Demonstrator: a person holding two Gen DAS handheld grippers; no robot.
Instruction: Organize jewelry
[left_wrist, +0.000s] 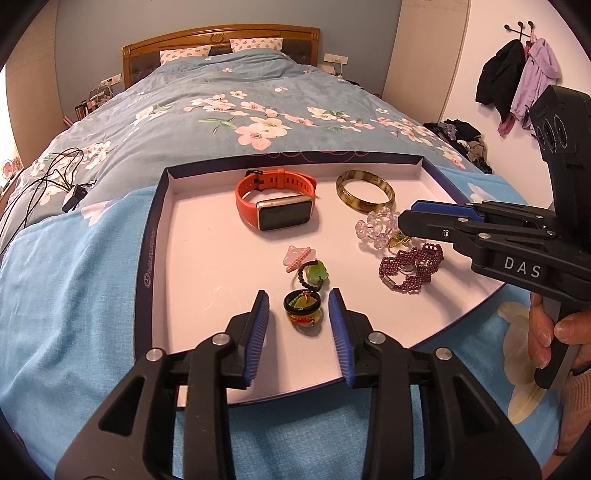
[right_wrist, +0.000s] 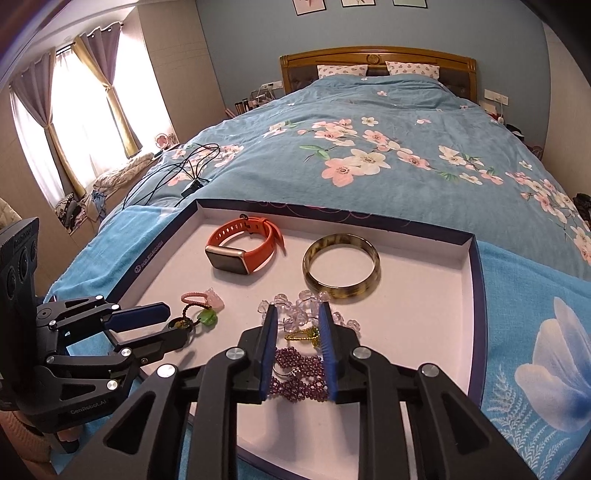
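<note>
Sorting appears well advanced: all jewelry (left_wrist: 410, 267) is laid inside shallow white-lined tray (left_wrist: 159, 236) on blue bedcover. Orange rubber-strap watch (left_wrist: 275, 203) and mottled horn-like bangle (left_wrist: 365, 190) are set at far side. Left gripper (left_wrist: 299, 295) is held parted around glassy rings (left_wrist: 302, 308), untouched. Right gripper (right_wrist: 298, 312) is held parted over purple beaded bracelet (right_wrist: 297, 373), near clear faceted beads (right_wrist: 295, 314). Final spacing seems left.

A navy-walled tray (left_wrist: 155, 221) with a pale pink floor is carrying an orange-strapped watch (left_wrist: 275, 203) near its far edge, and beside it a mottled brown-and-amber bangle (right_wrist: 341, 271). Nearer are showing clear crystal beads (right_wrist: 306, 314), a purple beaded bracelet (left_wrist: 410, 264), a green charm (left_wrist: 317, 274) and a pink charm (left_wrist: 295, 256). The bedcover (right_wrist: 369, 122) is showing blue with pink-white blossoms.
</note>
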